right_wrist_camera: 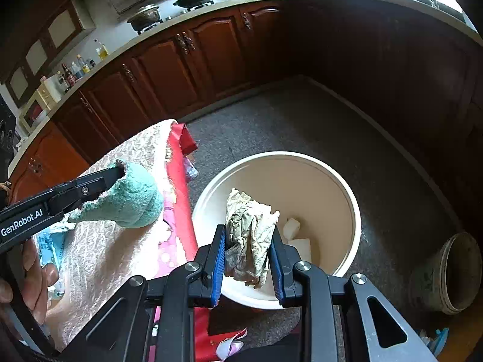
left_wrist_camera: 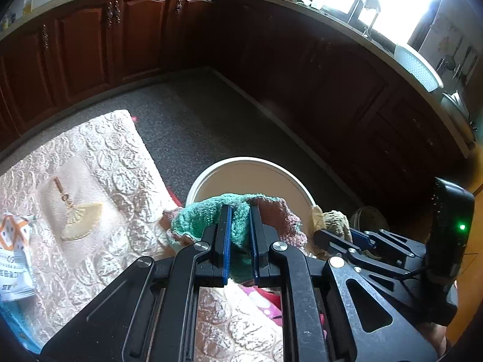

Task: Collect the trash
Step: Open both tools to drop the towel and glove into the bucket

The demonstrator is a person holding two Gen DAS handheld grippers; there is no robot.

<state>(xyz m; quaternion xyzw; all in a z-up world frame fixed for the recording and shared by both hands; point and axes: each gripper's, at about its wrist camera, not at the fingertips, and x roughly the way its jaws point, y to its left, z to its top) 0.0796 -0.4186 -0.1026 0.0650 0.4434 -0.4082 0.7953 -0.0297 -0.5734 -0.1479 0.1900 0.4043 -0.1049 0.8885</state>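
My left gripper (left_wrist_camera: 240,211) is shut on a green and pink fluffy cloth (left_wrist_camera: 208,220), which hangs over the table's right edge near the bin. From the right wrist view the same cloth (right_wrist_camera: 135,202) droops from the left gripper (right_wrist_camera: 119,170) above the tablecloth. My right gripper (right_wrist_camera: 249,235) is shut on a crumpled beige wad of paper (right_wrist_camera: 249,229), held over the open white bin (right_wrist_camera: 353,205). That bin (left_wrist_camera: 289,175) stands on the floor beside the table, with white scraps (right_wrist_camera: 292,226) at its bottom.
A table with a pale embossed cloth (left_wrist_camera: 99,163) and red trim (right_wrist_camera: 181,181) fills the left. A blue and white packet (left_wrist_camera: 15,256) lies at its left edge. Brown cabinets (left_wrist_camera: 135,30) ring the grey floor (right_wrist_camera: 286,120). A dirty bucket (right_wrist_camera: 455,274) stands at right.
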